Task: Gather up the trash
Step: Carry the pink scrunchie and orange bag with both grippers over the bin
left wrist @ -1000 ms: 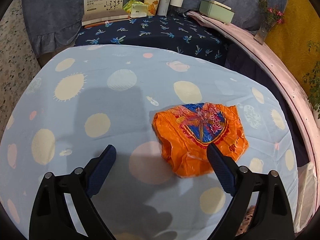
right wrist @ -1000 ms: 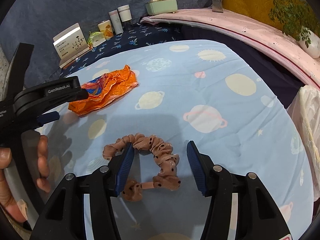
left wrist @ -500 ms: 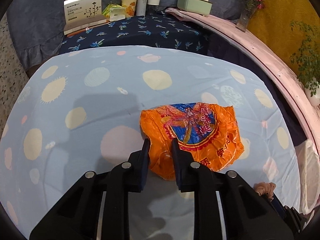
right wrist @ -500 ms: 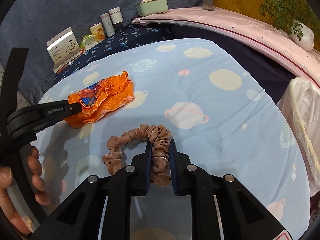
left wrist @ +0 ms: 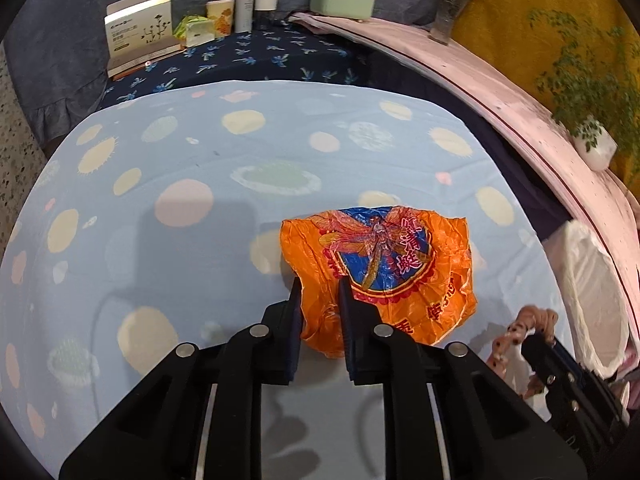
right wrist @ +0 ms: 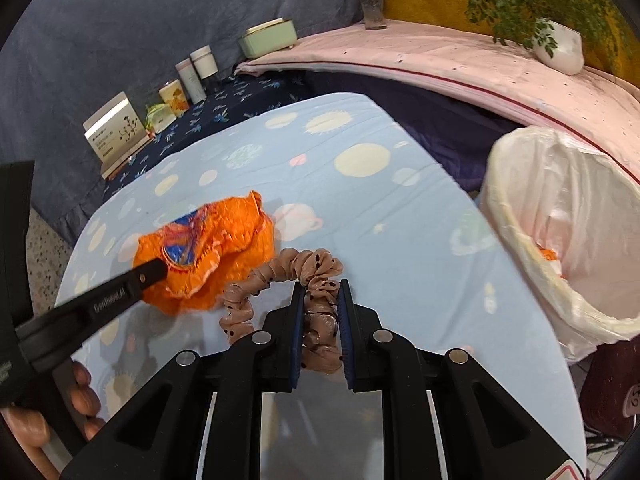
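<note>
A: Left gripper?

B: Closing, jaws nearly together, pads pinching the near edge of the crumpled orange plastic bag printed with a blue dragonfly emblem. Only a thin fold caught.

A: Right gripper?

B: Nearly closed as well, clamped on one side of the tan, dark-dotted fabric scrunchie. Rest of the loop trailing off to the left, close against the bag.

A: Whereabouts?

B: Both over the near middle of the light blue planet-print tablecloth. White-lined bin just off the table's right edge, with something orange visible inside.

A: Risks from here?

B: Slippery film and a shallow pinch, so probably prone to sliding out on a quick swing to the right. Wide and billowy too, so liable to catch the bin rim and drape outside rather than drop in. Loose scrunchie loop apt to snag on the bag or on the other gripper, with both heading the same way. Crowding likely at the bin mouth. Cloth liable to be dragged if carried low.

A: Look of the bag?

B: Thin, glossy, heavily creased, seemingly empty. Red lettering round the emblem, frilled edges. Hard to tell whether wholly clear of the cloth. Scrunchie soft, ruffled, limp.
</note>
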The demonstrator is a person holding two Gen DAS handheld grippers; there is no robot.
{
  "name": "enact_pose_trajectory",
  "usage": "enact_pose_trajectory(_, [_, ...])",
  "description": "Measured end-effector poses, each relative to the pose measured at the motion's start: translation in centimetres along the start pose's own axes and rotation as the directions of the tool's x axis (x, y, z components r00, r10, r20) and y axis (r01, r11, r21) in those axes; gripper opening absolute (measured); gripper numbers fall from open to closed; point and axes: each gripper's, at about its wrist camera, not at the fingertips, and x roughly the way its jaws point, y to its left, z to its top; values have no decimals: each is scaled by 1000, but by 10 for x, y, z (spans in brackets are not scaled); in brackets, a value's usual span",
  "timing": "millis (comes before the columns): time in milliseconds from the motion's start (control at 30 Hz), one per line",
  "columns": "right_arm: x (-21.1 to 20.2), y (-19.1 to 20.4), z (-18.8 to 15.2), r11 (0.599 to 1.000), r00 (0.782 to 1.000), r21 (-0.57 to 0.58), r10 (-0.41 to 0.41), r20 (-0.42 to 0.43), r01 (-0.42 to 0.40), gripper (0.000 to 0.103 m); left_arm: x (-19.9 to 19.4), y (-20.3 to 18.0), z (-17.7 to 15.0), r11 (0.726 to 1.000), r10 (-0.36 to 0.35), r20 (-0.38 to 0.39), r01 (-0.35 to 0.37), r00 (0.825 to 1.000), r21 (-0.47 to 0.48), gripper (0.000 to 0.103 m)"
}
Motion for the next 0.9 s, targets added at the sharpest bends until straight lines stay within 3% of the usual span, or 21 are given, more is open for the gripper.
enact_pose_trajectory(267, [-34, -33, -5, 999, 999, 42, -11, 43, 9, 15, -25, -41, -24, 998, -41, 0, 41, 999, 55, 12])
enact_pose_trajectory(900, [-81, -108, -4, 989, 991, 142, -51, 125, 33, 16, -59, -133, -42, 974, -125, 19, 119, 992, 192, 11])
